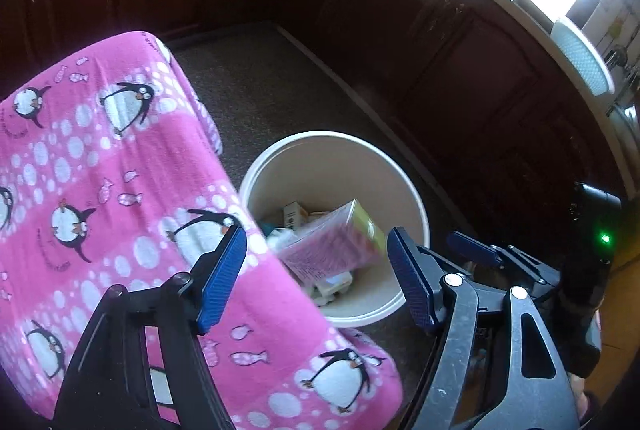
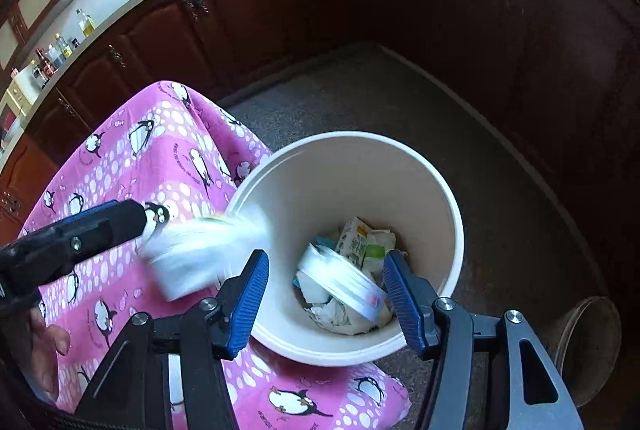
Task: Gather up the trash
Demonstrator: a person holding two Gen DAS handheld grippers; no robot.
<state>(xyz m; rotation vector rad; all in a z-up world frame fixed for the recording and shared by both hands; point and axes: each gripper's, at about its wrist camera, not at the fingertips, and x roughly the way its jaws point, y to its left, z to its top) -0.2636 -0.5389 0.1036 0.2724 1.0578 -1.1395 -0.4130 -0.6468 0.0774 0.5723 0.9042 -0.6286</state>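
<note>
Dark wooden kitchen cabinets (image 2: 248, 13) wrap round a speckled brown floor (image 2: 360, 101), and we're right over the bin. The left gripper (image 1: 316, 272) has its blue jaws spread wide with nothing between them, and just past its tips a blurred pink-and-yellow carton (image 1: 336, 238) hangs over the mouth of the round white plastic bucket (image 1: 404, 185), so this looks like a drop made from directly above so it can't miss. The right gripper (image 2: 326, 294) is equally wide apart and empty, parked over the same bucket, where crumpled wrappers and paper (image 2: 348, 282) already lie. The bucket sits tight against the desk, draped in a pink penguin-print blanket (image 1: 100, 165), handy for short carries.
</note>
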